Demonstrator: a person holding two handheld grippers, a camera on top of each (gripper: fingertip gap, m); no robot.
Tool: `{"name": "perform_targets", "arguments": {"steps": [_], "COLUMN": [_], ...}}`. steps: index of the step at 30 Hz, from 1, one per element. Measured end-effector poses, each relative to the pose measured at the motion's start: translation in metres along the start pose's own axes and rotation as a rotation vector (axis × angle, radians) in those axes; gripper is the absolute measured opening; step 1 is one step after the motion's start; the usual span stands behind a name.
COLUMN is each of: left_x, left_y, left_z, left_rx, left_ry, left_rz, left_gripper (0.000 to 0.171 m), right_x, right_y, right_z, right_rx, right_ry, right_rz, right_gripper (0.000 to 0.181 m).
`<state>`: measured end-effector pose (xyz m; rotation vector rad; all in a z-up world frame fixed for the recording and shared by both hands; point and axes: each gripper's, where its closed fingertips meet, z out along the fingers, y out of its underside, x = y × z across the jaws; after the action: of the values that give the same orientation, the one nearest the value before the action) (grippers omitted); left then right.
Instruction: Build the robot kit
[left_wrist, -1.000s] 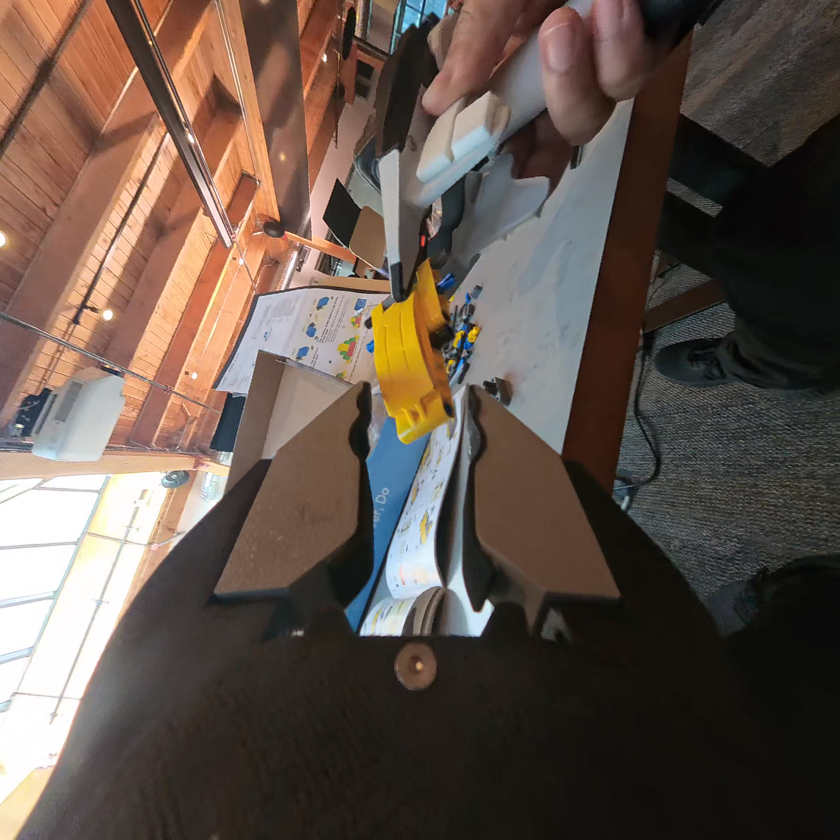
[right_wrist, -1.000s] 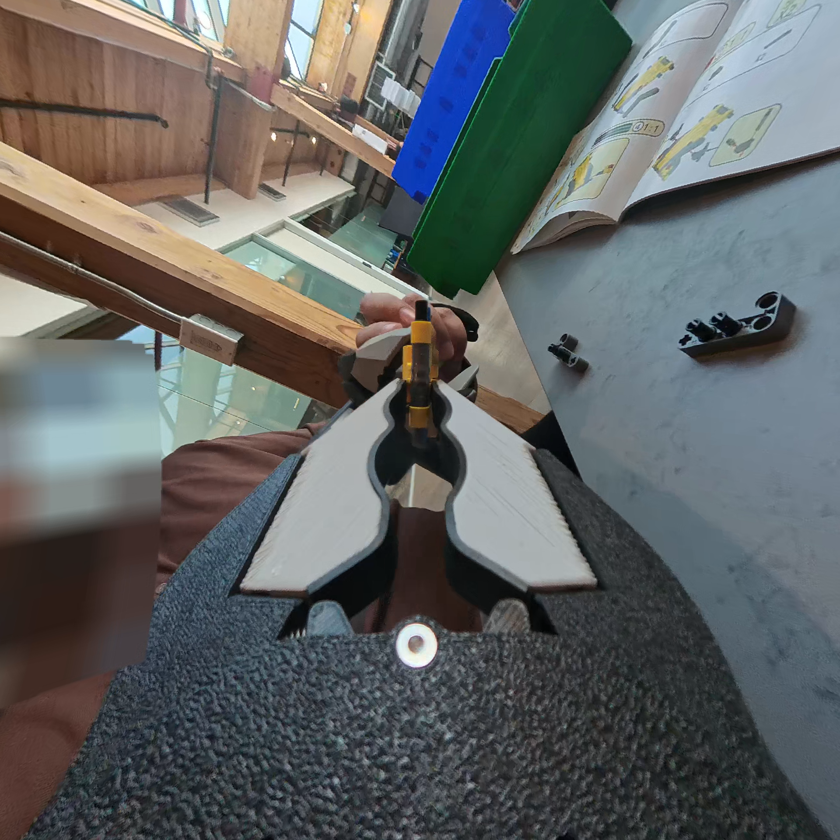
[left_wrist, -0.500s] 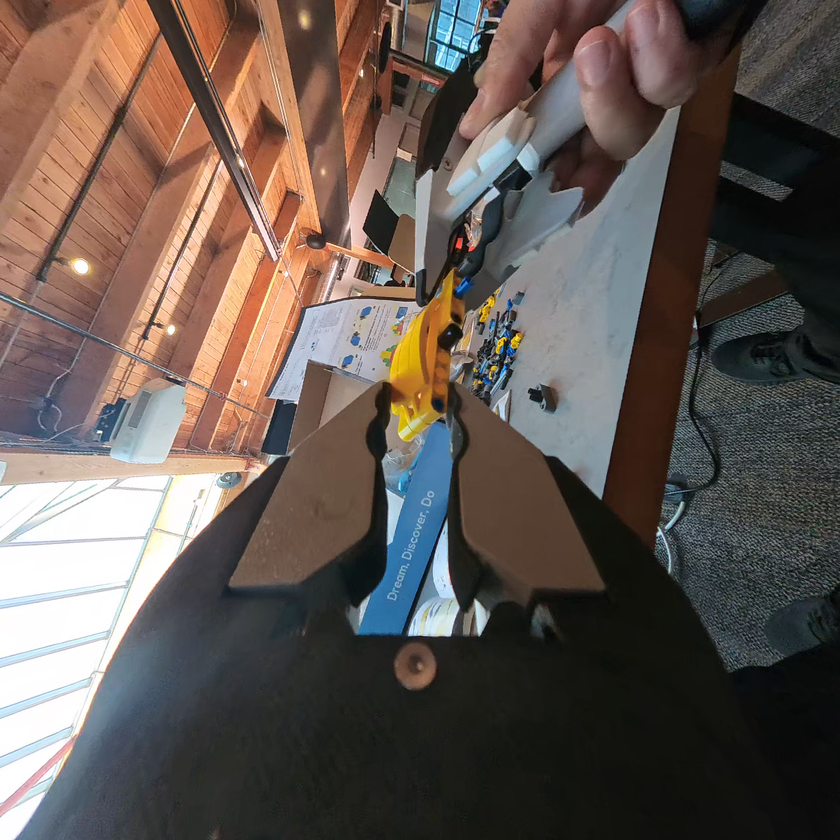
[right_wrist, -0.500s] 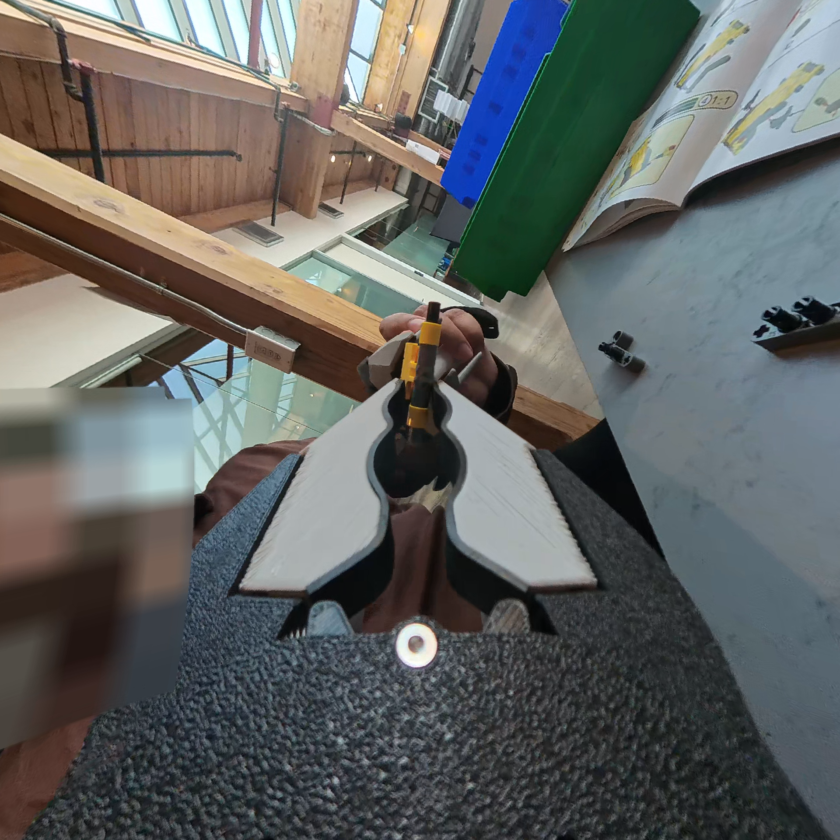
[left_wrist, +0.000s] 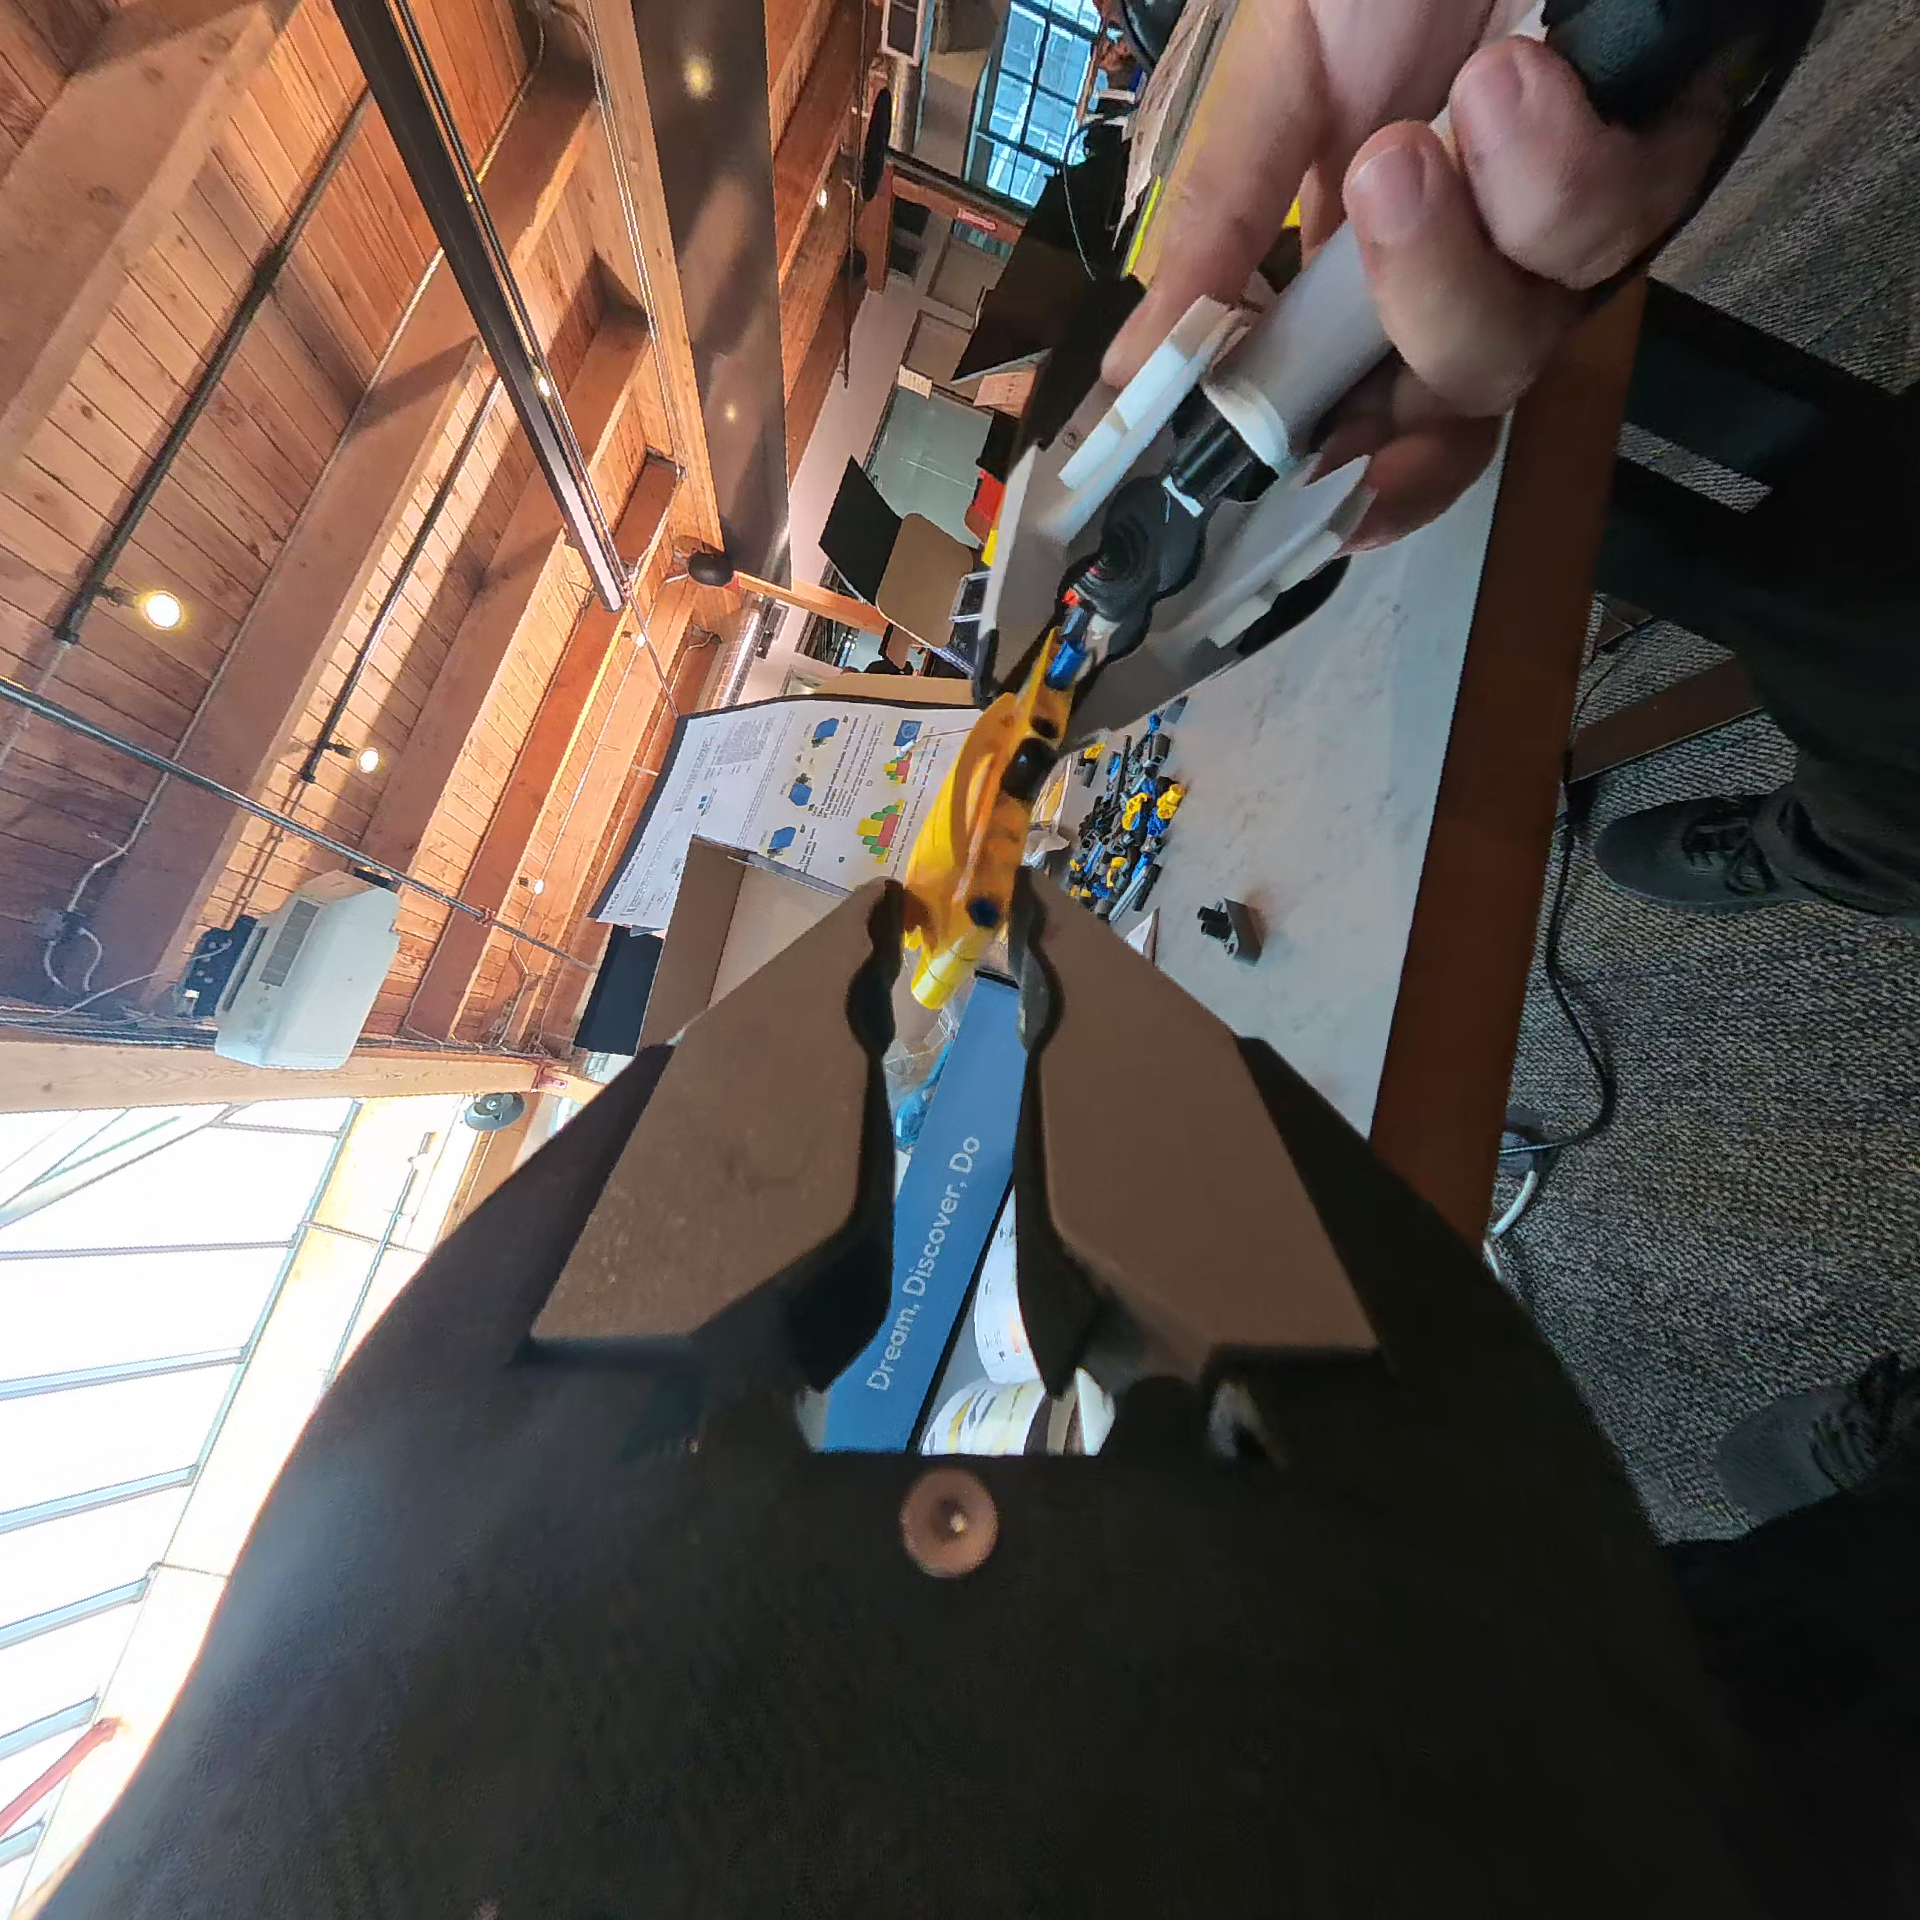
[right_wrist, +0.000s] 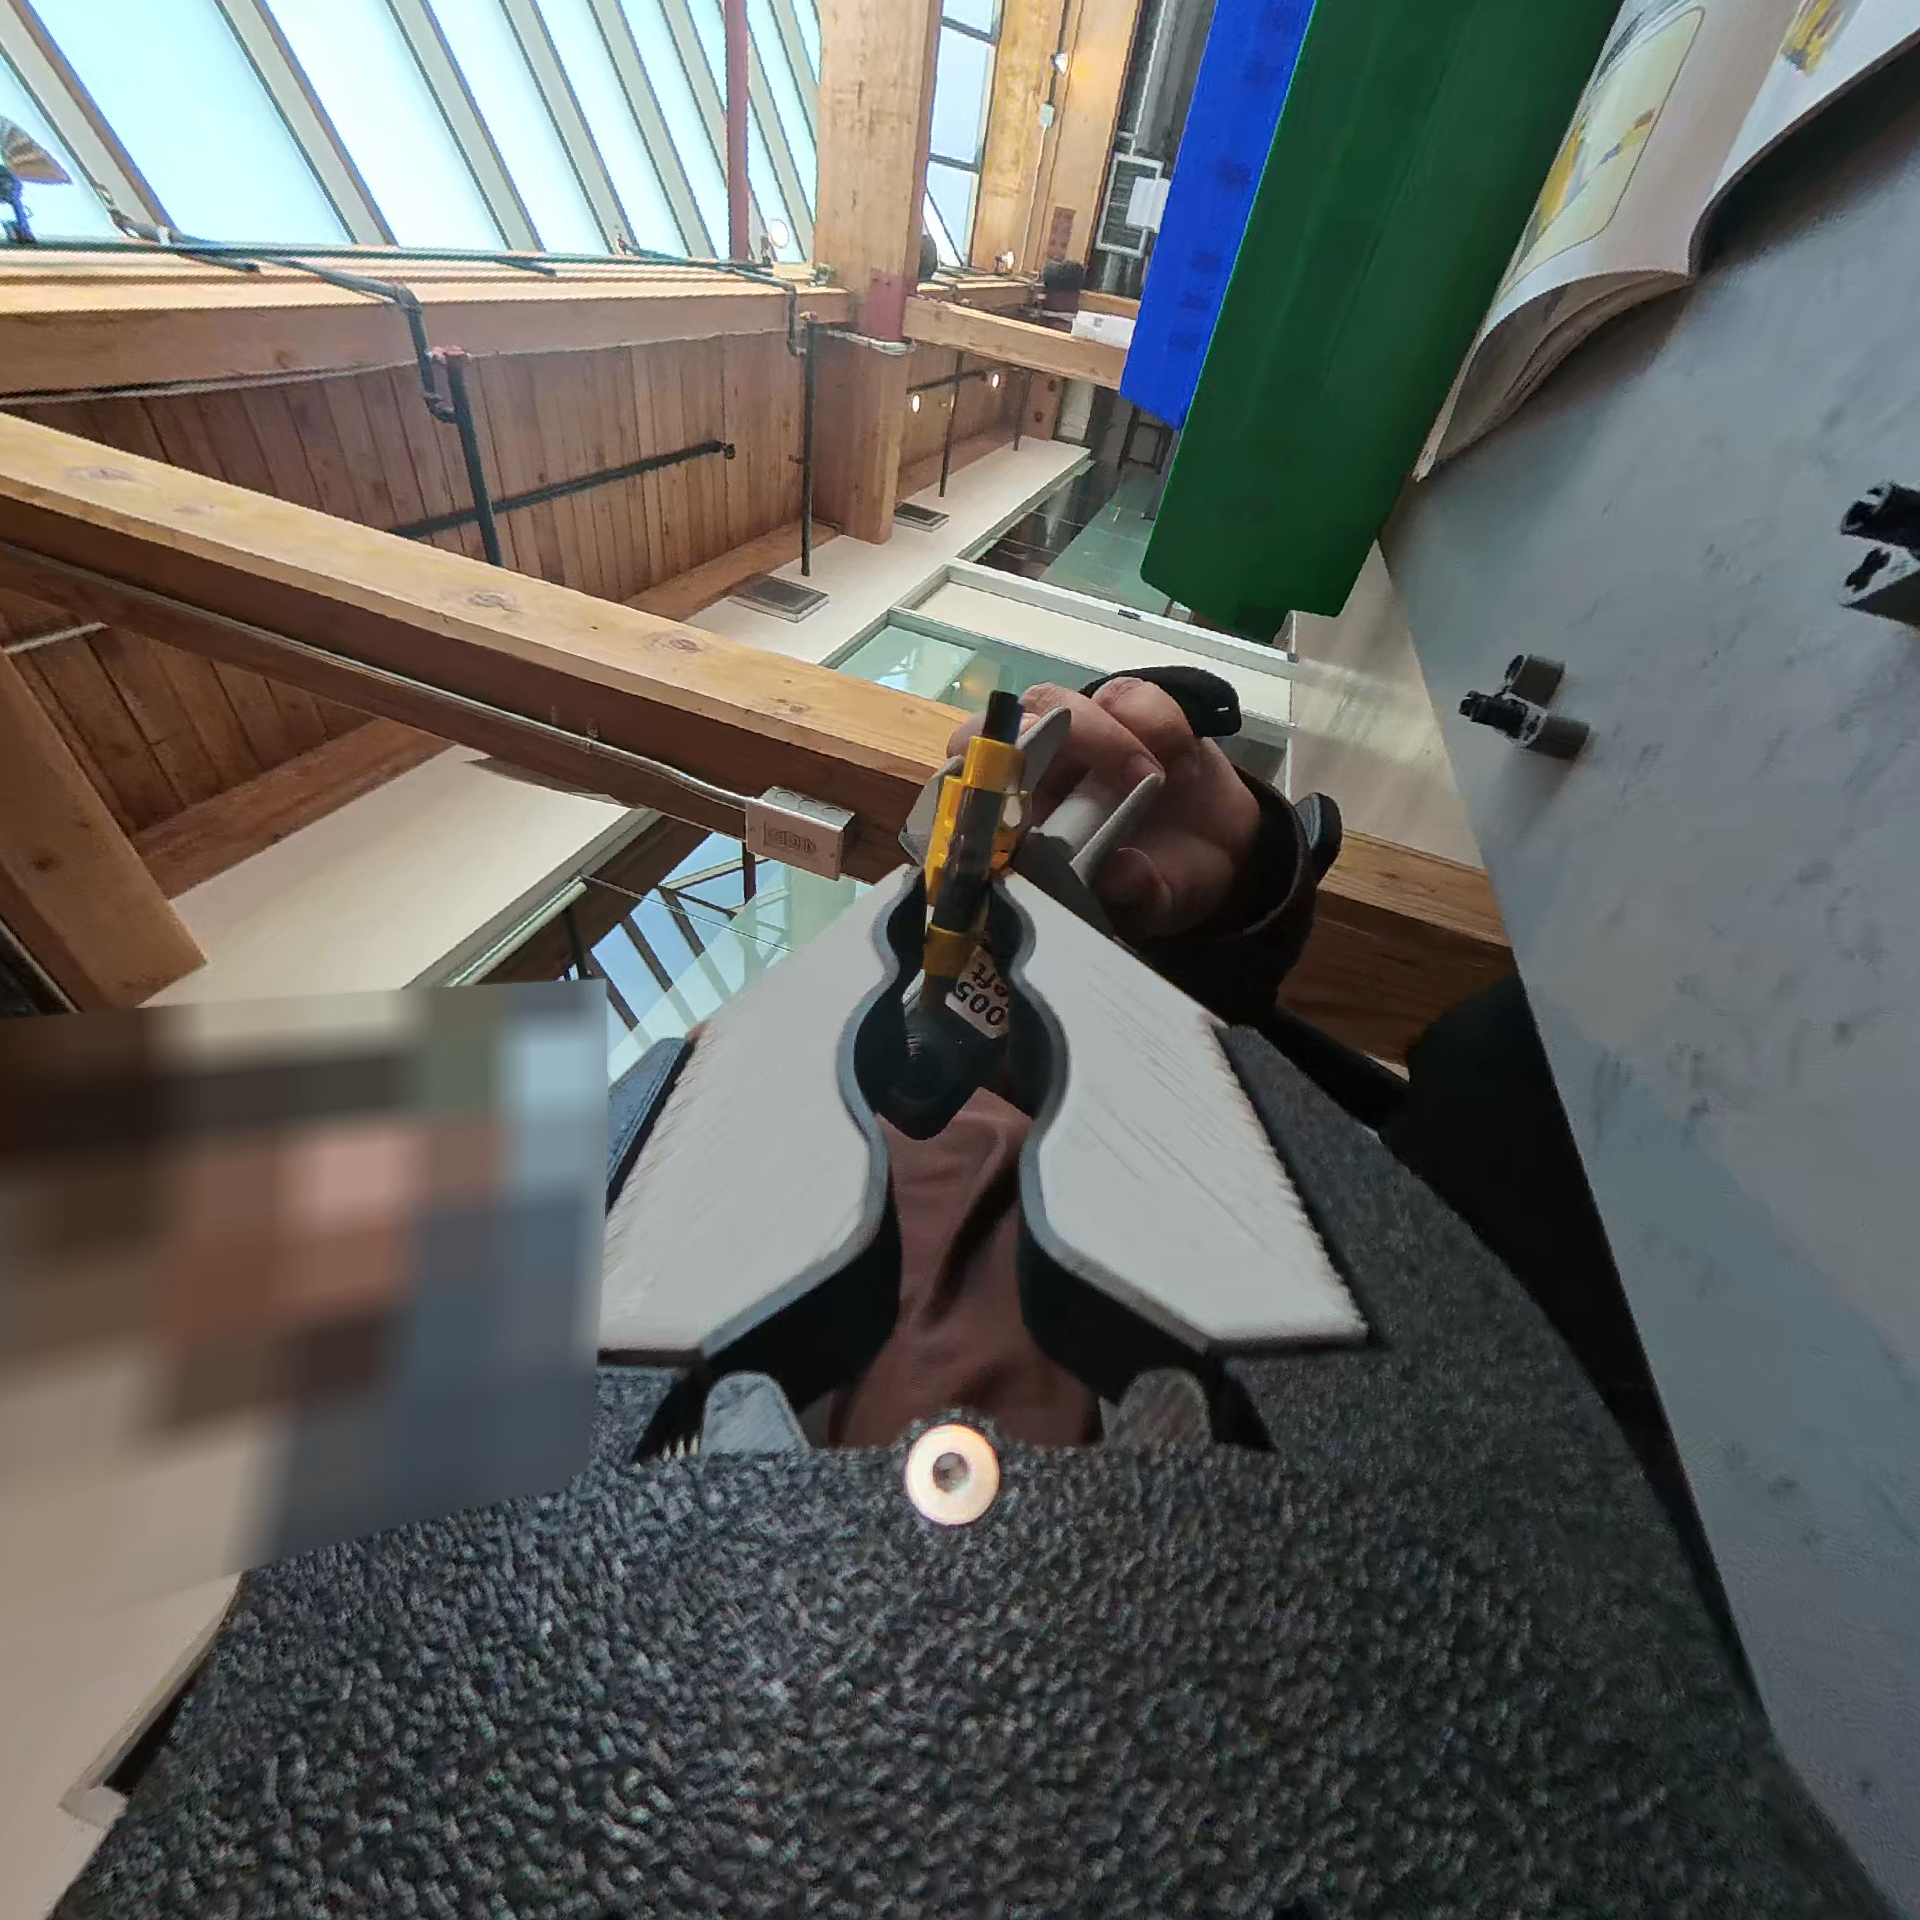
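Left gripper (left_wrist: 951, 914): jaws narrow, tips pinching the lower end of a yellow brick assembly (left_wrist: 971, 821). Right gripper (right_wrist: 961, 904): jaws nearly closed, clamped on the other end of the same assembly (right_wrist: 966, 831), seen edge-on here. Both hold it in the air above the table (left_wrist: 1340, 831), well clear of the surface. A hand (left_wrist: 1382, 197) grips the right unit's handle; another hand (right_wrist: 1164, 800) shows behind the left one.

Looks like a two-gripper hold on one part, possibly a pin (left_wrist: 1060, 660) being seated at the top end; blur there, can't confirm.

Surface: pale marbled top, wood edge. On it: a pile of small loose pieces (left_wrist: 1127, 821), a dark angled piece (left_wrist: 1231, 925), an open instruction booklet (right_wrist: 1662, 166), green and blue boards (right_wrist: 1351, 291). Room: timber beams, skylights, grey carpet.
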<state>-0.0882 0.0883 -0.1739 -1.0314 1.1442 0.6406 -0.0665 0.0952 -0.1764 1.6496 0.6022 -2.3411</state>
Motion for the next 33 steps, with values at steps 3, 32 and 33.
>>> {"name": "perform_targets", "arguments": {"steps": [3,32,33], "left_x": [-0.002,-0.013,-0.014], "left_y": [0.001,0.034,0.037], "left_z": [0.0,0.005,0.005], "left_rx": [-0.001,-0.06,-0.067], "left_ry": [-0.009,0.02,0.025], "left_rz": [-0.006,-0.325,-0.357], "left_gripper": [0.013,0.012,0.012], "right_x": [-0.001,0.006,0.009], "right_y": [0.0,-0.023,-0.023], "right_z": [0.0,-0.01,-0.011], "right_rx": [0.002,0.12,0.116], "right_ry": [-0.003,0.099,0.13], "right_rz": [0.003,-0.087,-0.11], "right_gripper": [0.011,0.018,0.018]}}
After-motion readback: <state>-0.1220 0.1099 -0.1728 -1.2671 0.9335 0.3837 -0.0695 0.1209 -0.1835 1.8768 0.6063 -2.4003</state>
